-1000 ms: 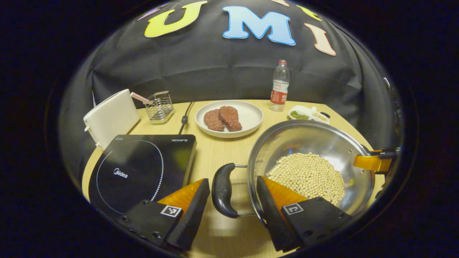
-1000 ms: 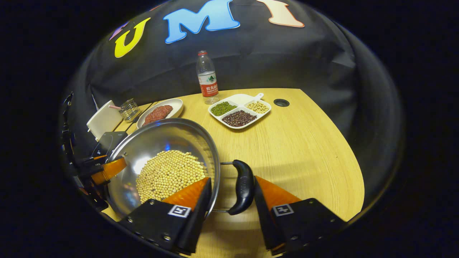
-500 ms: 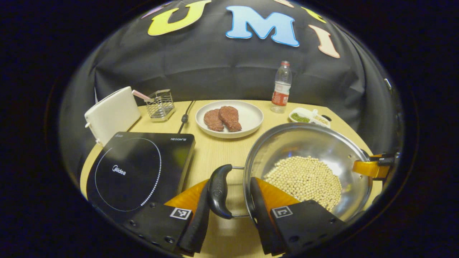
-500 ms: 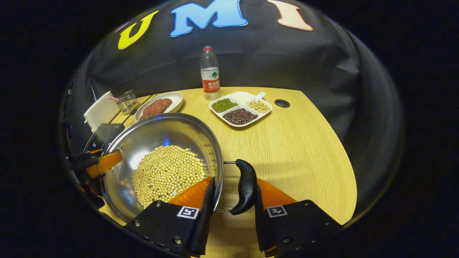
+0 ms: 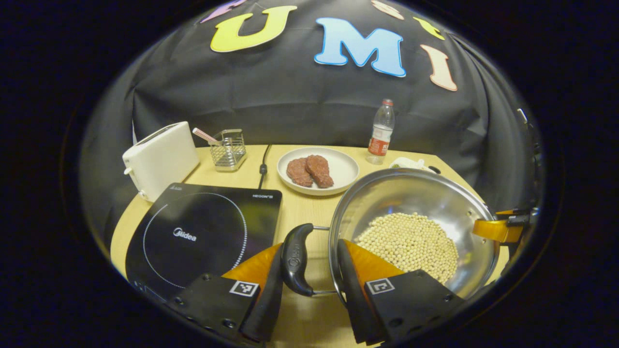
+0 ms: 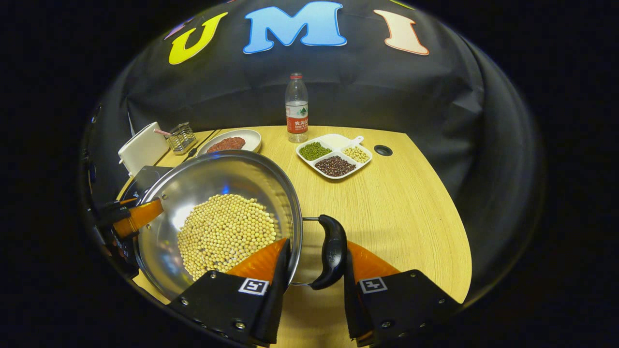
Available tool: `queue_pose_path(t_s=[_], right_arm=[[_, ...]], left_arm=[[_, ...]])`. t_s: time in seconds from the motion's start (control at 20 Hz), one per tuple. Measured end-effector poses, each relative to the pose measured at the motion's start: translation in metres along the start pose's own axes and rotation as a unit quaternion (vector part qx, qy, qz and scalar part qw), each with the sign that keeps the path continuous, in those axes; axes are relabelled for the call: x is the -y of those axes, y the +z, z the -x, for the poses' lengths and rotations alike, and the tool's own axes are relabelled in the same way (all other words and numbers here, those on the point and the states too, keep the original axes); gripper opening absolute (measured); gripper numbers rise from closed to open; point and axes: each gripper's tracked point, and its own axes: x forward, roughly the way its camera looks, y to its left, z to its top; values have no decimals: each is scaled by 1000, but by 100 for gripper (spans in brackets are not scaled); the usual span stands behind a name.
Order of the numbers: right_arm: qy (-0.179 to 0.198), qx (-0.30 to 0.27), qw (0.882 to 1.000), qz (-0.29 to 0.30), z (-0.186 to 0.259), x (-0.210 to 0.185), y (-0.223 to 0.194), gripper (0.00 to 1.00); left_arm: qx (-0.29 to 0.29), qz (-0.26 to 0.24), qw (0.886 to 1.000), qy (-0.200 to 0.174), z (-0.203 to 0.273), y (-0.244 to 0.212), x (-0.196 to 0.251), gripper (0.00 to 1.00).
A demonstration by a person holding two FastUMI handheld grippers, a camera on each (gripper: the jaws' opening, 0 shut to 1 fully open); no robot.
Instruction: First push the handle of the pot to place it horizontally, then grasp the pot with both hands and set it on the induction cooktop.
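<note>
Left gripper view: light wood-grain table (image 5: 295,212) against black cloth; glossy black induction cooktop (image 5: 203,237) at the left edge, white toaster (image 5: 159,159) and wire rack (image 5: 228,150) behind it, round plate (image 5: 338,166) with two meat patties mid-back. Left gripper (image 5: 309,285) clenched on the black left handle (image 5: 296,258) of the steel pot (image 5: 387,193), soybeans (image 5: 408,241) inside. Right gripper view: right gripper (image 6: 314,285) clenched on the right handle (image 6: 332,251); pot near the front-left edge, beside the cooktop; divided bean dish (image 6: 334,155) and bottle (image 6: 296,108) behind.
</note>
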Motion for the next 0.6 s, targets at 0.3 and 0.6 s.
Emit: queue_pose_path(t_s=[0.3, 0.6], right_arm=[[-3, 7, 1000, -15, 18, -39, 9, 53], [5, 10, 1000, -16, 22, -89, 18, 53]], left_arm=[[17, -1, 1000, -10, 19, 19, -40, 66], [20, -5, 1000, -4, 32, 27, -93, 66]])
